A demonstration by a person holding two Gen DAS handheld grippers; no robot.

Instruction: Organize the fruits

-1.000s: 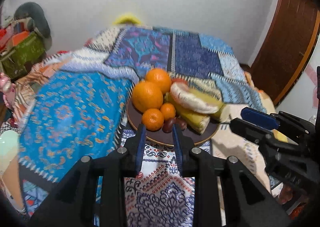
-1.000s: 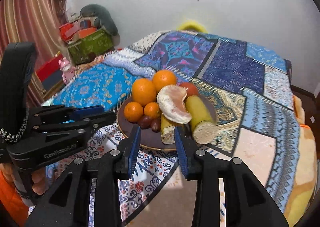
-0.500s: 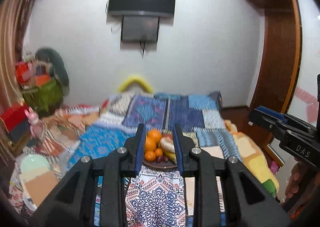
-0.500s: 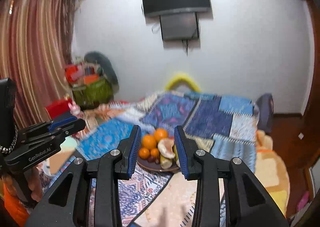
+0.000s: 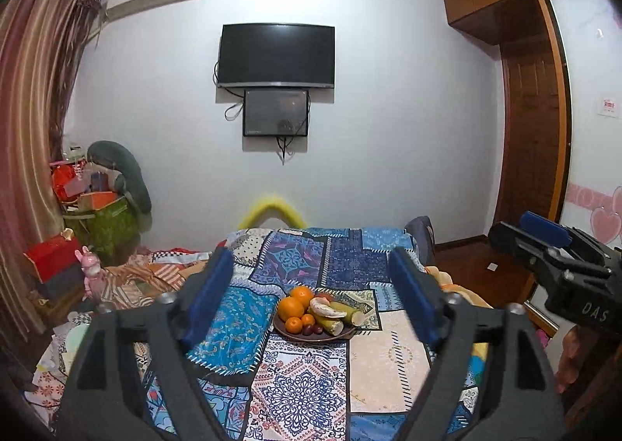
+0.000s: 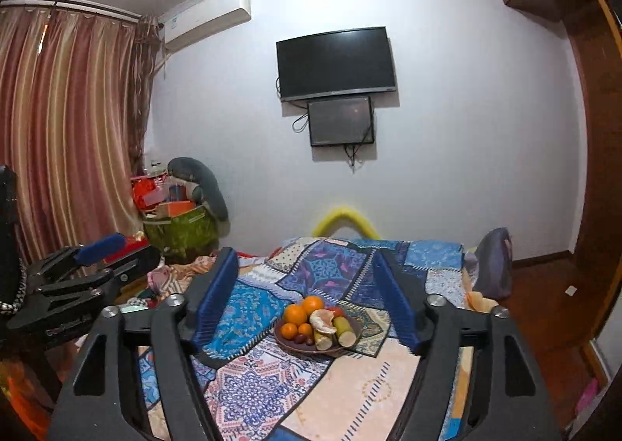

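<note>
Both grippers, left point(image 5: 311, 301) and right point(image 6: 307, 301), gape empty, held well back. Your fruit plate point(image 5: 314, 336) sits on the bed point(image 5: 303, 382), straight ahead, neither hand clearly nearer.

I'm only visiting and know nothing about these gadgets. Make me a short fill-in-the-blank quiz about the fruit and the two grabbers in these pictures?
1. The fruit plate sits on a patchwork ____.
2. Both the left gripper and the right gripper have their fingers ____.
3. The largest round fruits on the plate are ____ in colour.
4. On the wall above hangs a black ____.

Missing words: bedspread; open; orange; television
</note>
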